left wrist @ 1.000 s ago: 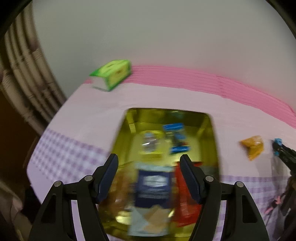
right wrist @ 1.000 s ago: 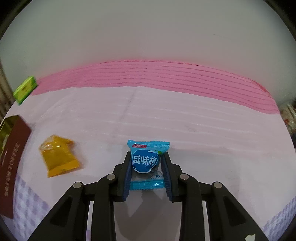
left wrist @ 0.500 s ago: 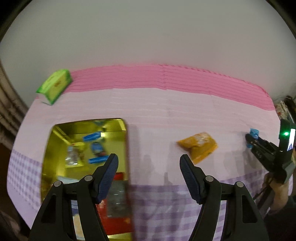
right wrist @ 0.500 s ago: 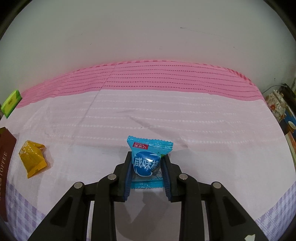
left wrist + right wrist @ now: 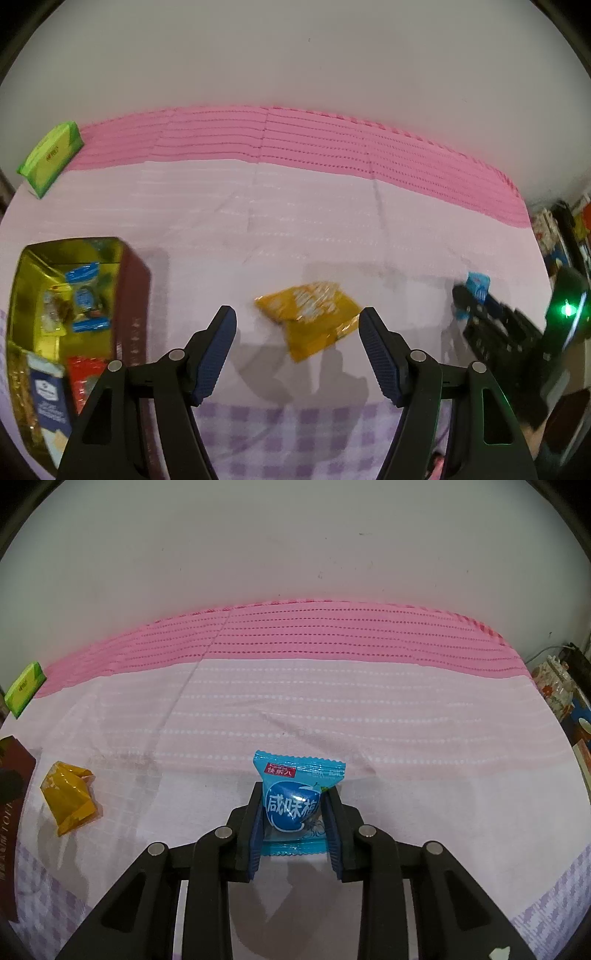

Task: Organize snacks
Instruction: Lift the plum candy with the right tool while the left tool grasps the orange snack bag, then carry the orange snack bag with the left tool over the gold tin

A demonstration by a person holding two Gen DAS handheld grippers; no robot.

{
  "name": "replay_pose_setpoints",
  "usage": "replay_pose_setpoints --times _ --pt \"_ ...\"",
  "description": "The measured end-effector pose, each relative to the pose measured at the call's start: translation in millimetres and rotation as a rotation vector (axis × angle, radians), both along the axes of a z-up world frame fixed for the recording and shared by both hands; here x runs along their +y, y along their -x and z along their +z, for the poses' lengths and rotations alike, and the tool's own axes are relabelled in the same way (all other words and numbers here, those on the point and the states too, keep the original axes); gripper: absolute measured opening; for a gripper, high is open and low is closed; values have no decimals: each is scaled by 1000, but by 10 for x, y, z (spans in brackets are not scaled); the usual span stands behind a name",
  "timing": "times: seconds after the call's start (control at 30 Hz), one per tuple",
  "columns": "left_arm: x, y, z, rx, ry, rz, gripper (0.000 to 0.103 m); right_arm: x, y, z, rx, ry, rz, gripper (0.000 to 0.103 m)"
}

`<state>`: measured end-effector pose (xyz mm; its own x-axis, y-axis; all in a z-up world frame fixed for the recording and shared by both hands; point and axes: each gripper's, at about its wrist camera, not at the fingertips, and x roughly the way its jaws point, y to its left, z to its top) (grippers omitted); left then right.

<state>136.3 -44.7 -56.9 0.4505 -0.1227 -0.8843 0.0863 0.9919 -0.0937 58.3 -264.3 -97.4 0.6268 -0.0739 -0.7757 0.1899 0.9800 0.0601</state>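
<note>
- Tin (image 5: 122,266), nine o'clock of your left gripper (image 5: 297,325): several snacks already inside.
- Yellow packet (image 5: 310,317): loose on the cloth, between your spread, empty left fingers.
- Blue candy (image 5: 295,801): clenched in your right gripper (image 5: 295,814), not yet binned.

On the worktop (image 5: 314,206), a snack pouch (image 5: 310,317) is seen between an open tin (image 5: 133,291) of snacks at the left and a small packet (image 5: 299,801) at the right, a box (image 5: 50,158) lying far behind the tin.
</note>
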Motion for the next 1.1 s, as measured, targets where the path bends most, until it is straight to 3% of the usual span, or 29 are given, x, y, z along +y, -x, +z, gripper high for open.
replay_pose_setpoints --times 0.33,0.5,0.63,1.1 --pt "-194 -291 -254 63 7 69 69 -31 -2 0 -3 -14 7 29" --pt "-184 -322 -335 80 -29 71 69 -36 -1 0 -4 -15 8 29" --pt "-53 -297 -409 108 -40 69 57 -35 -2 2 -3 -15 9 29" --pt "191 -142 -396 107 -44 55 53 -27 -9 0 -2 -11 10 29"
